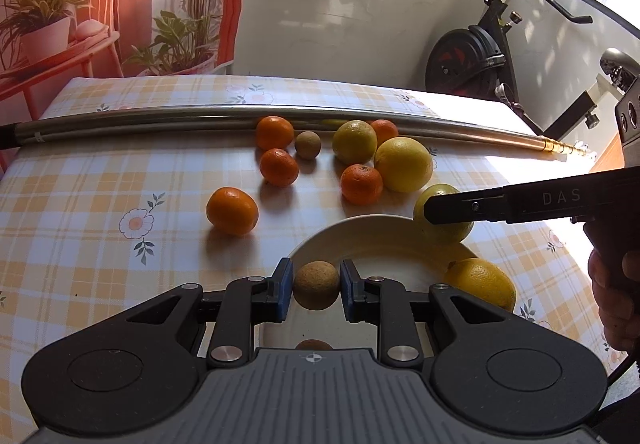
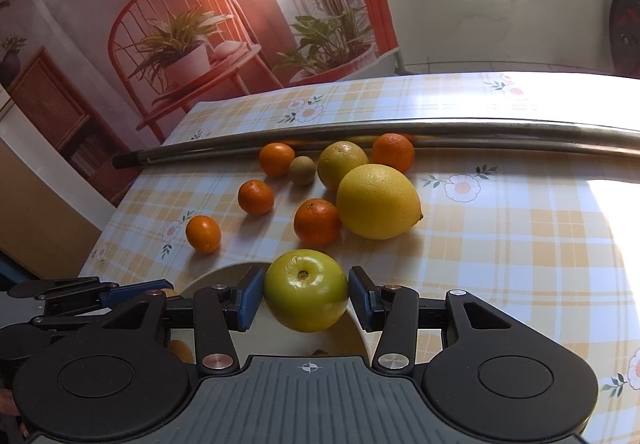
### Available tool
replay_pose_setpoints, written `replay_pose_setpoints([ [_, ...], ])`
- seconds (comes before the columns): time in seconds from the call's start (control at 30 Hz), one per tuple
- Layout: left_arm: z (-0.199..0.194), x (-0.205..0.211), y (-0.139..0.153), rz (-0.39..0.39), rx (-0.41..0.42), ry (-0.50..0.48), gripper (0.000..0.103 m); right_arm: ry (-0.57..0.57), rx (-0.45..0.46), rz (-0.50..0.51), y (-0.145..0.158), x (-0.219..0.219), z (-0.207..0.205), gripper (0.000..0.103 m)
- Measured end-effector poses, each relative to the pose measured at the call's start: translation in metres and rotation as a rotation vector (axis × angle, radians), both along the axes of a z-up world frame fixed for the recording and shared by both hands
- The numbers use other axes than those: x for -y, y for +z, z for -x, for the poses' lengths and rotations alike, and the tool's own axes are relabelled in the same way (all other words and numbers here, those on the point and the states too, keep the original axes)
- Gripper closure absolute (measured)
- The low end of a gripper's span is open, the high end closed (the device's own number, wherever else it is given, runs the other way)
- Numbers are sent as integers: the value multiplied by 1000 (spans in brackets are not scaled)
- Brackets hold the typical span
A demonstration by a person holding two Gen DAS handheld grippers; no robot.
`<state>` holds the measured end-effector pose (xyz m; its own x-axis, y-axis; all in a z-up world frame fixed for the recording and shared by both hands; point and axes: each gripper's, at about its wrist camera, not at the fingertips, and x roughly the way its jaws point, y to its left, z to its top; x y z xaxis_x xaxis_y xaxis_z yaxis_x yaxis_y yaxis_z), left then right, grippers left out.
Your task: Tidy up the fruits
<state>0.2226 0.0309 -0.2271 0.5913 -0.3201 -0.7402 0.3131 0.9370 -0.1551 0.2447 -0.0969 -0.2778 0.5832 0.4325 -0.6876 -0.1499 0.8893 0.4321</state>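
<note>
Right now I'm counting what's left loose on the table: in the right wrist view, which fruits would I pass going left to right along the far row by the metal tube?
Orange → small brown fruit → yellow-green citrus → another orange, all beside the metal tube.

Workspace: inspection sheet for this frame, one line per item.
Surface: table under a yellow plaid floral cloth, sunlit at right.
Job's things: white bowl; loose tangerines, lemons and a second kiwi grouped before the pipe; one lemon beside the bowl.
Clutter: metal pipe lying across the table.
Grippers: left claw around a kiwi over the bowl; right claw around a green apple, at the bowl's rim.
Cables: nothing seen.
Surroundings: plant-and-chair backdrop, exercise bike.
</note>
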Motion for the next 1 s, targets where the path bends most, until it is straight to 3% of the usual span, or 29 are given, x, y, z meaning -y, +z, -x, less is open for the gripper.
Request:
replay_pose_setpoints([
  [0.43, 6, 2, -14, -58, -11, -27, 77, 80, -18, 96, -5, -27, 8, 60],
  [1.0, 7, 4, -19, -64, -32, -20, 75, 94, -47, 120, -13, -32, 6, 59],
])
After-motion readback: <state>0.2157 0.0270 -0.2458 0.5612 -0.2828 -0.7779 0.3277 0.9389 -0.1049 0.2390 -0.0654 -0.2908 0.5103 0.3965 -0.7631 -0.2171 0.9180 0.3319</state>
